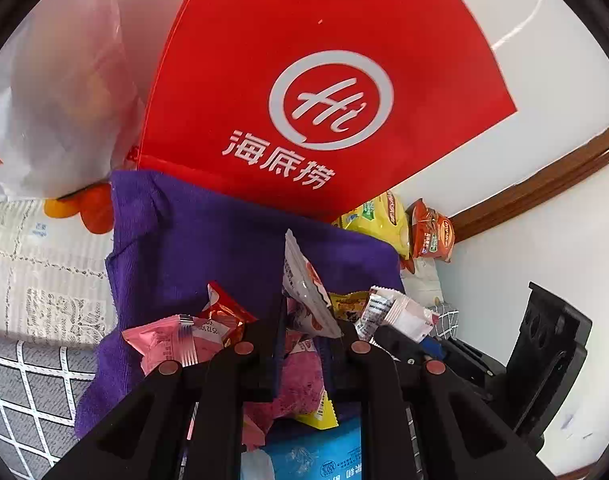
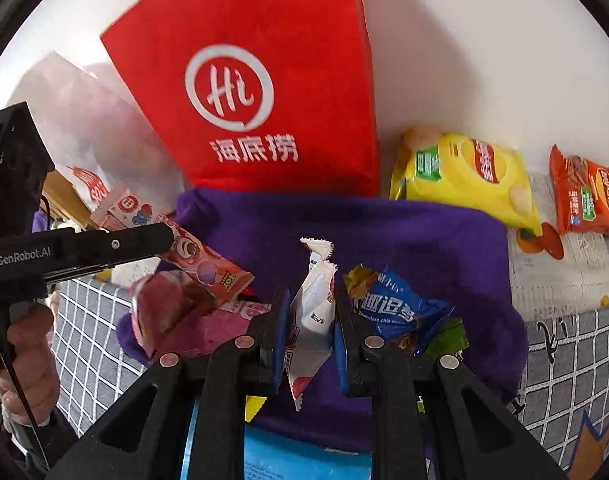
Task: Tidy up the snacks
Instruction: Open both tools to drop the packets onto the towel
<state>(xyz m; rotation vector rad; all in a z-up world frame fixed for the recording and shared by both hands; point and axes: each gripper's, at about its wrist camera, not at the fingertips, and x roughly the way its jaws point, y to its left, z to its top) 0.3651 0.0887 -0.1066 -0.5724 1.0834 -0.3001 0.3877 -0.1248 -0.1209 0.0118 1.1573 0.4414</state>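
Note:
My left gripper [image 1: 310, 320] is shut on a flat pink and red snack packet [image 1: 304, 284], its pale back facing the left wrist camera. From the right wrist view the left gripper [image 2: 166, 236] pinches that packet [image 2: 202, 266] at one end, above the purple cloth [image 2: 404, 240]. My right gripper [image 2: 310, 300] is shut on a small white packet [image 2: 310, 312] with crimped ends. That white packet [image 1: 400, 312] also shows at the right of the left wrist view. Loose snacks lie on the cloth: a blue cookie packet [image 2: 396, 308], a pink packet [image 1: 168, 344] and a red foil packet [image 1: 224, 316].
A red fabric bag [image 2: 264, 60] with a white round logo stands behind the cloth. Right of it lie a yellow crisp bag [image 2: 464, 176] and an orange crisp bag [image 2: 588, 200]. A white plastic bag [image 1: 56, 100] sits at the left. A hand [image 2: 28, 352] grips the left tool.

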